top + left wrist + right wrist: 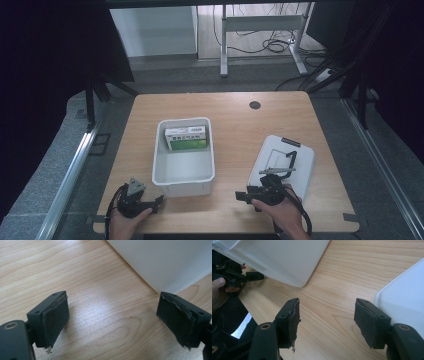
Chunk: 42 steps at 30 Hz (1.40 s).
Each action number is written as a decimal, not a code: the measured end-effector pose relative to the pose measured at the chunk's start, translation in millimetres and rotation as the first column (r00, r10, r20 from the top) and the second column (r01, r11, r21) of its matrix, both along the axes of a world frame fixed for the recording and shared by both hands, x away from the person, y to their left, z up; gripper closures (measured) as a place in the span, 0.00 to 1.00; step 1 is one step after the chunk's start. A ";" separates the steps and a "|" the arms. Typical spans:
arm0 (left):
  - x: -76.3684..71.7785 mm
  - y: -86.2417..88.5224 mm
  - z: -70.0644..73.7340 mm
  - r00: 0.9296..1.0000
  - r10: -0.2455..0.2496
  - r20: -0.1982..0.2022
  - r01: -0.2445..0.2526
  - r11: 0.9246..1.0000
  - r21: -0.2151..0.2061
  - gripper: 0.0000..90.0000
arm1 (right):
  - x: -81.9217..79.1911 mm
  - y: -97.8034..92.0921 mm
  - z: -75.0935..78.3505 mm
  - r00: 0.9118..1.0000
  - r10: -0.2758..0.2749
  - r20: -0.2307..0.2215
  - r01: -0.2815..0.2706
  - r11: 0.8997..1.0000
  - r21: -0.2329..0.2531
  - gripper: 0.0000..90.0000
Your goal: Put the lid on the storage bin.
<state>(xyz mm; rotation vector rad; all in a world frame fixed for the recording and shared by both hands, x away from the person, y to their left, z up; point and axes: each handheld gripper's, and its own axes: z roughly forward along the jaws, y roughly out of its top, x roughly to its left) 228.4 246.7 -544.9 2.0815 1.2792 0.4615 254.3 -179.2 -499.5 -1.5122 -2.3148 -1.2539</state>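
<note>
One green box [186, 138], label unreadable, lies inside the white bin [183, 172] between both tongs.

I count one wooden counter [235, 115], and on it one white bin [184, 175] holding a single green-and-white box [186, 137], plus one white lid [300, 160] with one black handle [290, 160] lying flat to the right. I have two grippers in front of me, the left gripper [159, 201] and the right gripper [239, 196], each with two black jaws standing apart, and two hands, one left hand [126, 223] and one right hand [280, 212]. There is one dark round hole [255, 105] near the counter's far edge.
</note>
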 end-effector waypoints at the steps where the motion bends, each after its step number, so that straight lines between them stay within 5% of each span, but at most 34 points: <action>1: 0.0 0.0 0.0 1.000 0.000 0.000 0.000 1.000 0.000 0.12 | 0.1 -0.8 -0.3 1.000 -0.003 -0.001 0.003 1.000 0.003 0.41; 7: -0.5 1.1 0.1 1.000 0.005 0.002 -0.005 1.000 -0.002 0.14 | 3.4 -4.6 -0.9 1.000 -0.018 -0.009 0.018 1.000 0.023 0.42; 14: 1.6 3.3 0.0 1.000 -0.017 0.001 0.017 1.000 -0.002 0.13 | 5.3 1.4 -0.7 1.000 -0.012 0.011 0.012 1.000 -0.010 0.42; 19: 2.8 7.1 0.0 1.000 -0.024 0.003 0.024 1.000 0.000 0.14 | -0.5 6.0 -0.7 0.999 0.047 0.017 -0.046 0.998 -0.040 0.42; 27: 2.4 6.9 0.0 1.000 -0.024 0.003 0.024 1.000 0.001 0.14 | -2.6 6.8 -0.2 0.998 0.062 0.022 -0.061 0.998 -0.031 0.42; 42: 2.9 8.7 0.1 0.999 -0.041 0.002 0.041 0.999 0.001 0.13 | 2.3 -10.3 22.9 0.998 -0.021 0.063 0.020 1.000 0.011 0.42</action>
